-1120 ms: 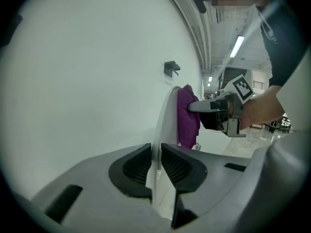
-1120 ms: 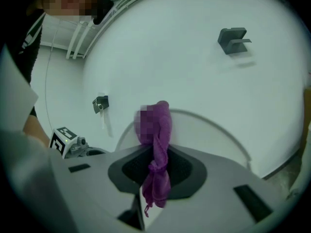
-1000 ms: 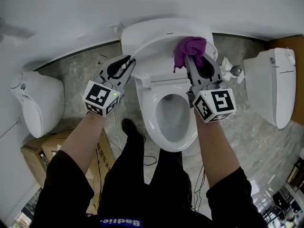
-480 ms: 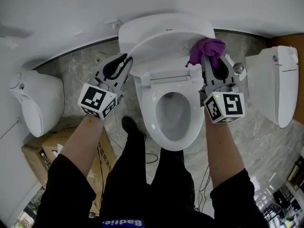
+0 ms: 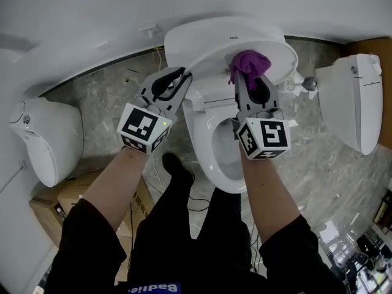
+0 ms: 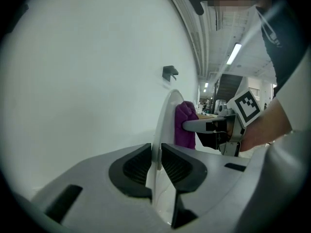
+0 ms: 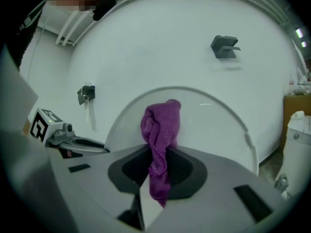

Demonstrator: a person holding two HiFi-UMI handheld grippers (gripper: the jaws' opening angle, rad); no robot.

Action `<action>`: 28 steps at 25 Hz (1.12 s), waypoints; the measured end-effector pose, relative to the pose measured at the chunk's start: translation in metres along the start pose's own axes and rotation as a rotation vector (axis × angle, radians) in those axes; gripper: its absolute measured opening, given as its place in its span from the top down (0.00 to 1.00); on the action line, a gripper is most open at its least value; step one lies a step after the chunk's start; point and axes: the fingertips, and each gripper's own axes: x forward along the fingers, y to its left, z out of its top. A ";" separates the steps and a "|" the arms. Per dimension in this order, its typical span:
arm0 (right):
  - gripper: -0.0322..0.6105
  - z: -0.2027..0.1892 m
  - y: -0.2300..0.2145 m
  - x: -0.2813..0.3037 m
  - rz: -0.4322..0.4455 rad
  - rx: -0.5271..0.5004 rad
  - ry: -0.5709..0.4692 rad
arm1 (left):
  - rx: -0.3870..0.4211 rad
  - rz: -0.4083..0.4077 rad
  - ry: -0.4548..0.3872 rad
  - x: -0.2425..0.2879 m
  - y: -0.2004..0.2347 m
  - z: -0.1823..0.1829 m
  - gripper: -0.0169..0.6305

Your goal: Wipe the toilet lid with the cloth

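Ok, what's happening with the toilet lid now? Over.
Left gripper shut on edge of raised lid. Right gripper shut on cloth, cloth pressed against lid. Nothing in the way.

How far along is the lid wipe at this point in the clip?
Done: the white plastic toilet lid stands raised, its edge clamped between the jaws of the left gripper. In hand: the right gripper holds the bunched purple cloth against the lid's inner face, near the top. Left: no wet marks or streaks show, so the wiped share cannot be told; probably most of the face.
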 end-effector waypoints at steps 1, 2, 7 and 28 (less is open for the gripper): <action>0.85 -0.002 0.007 0.002 -0.007 0.006 -0.001 | -0.001 -0.011 -0.002 0.000 0.000 0.000 0.86; 0.85 -0.004 0.014 0.003 -0.013 0.015 -0.001 | -0.004 -0.023 -0.003 0.000 -0.001 0.000 0.86; 0.85 -0.014 0.053 0.009 -0.010 0.046 -0.003 | -0.013 -0.089 0.002 -0.001 -0.002 -0.002 0.86; 0.85 -0.017 -0.059 -0.012 0.147 -0.080 0.012 | 0.018 0.093 0.036 -0.003 0.002 -0.003 0.86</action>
